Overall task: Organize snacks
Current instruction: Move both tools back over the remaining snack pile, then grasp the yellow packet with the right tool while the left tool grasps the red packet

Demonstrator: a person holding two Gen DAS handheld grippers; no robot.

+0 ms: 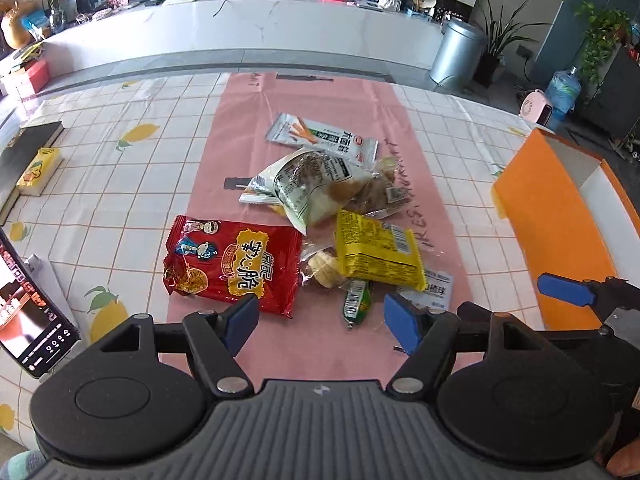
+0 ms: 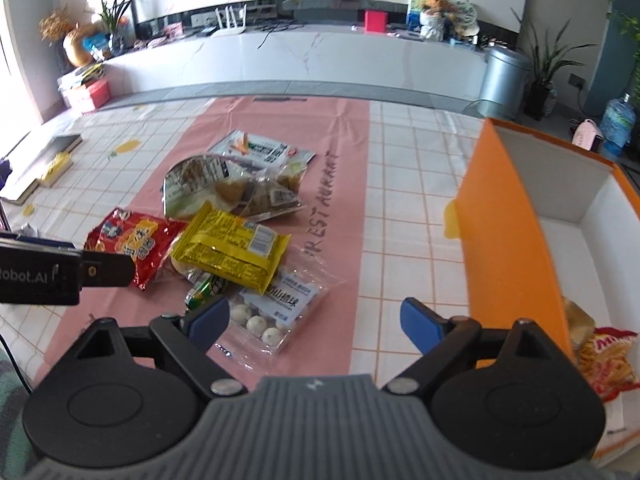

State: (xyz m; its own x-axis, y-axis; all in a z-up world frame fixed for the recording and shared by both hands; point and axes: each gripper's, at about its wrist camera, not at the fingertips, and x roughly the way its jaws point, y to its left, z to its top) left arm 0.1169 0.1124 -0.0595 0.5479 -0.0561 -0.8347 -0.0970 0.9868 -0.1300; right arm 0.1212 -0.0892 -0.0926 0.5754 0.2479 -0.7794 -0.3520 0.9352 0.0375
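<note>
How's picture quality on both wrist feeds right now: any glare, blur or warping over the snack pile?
Left wrist: sharp, strong fisheye bending of the table edges, light sheen on the red packet. Right wrist: window at the upper left blown out, glare on the yellow packet, slight softness at the rim, orange box wall bowed.

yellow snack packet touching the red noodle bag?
Cannot tell. In the right wrist view the yellow foil snack packet meets the red crinkled noodle bag; overlap or contact is unclear.
</note>
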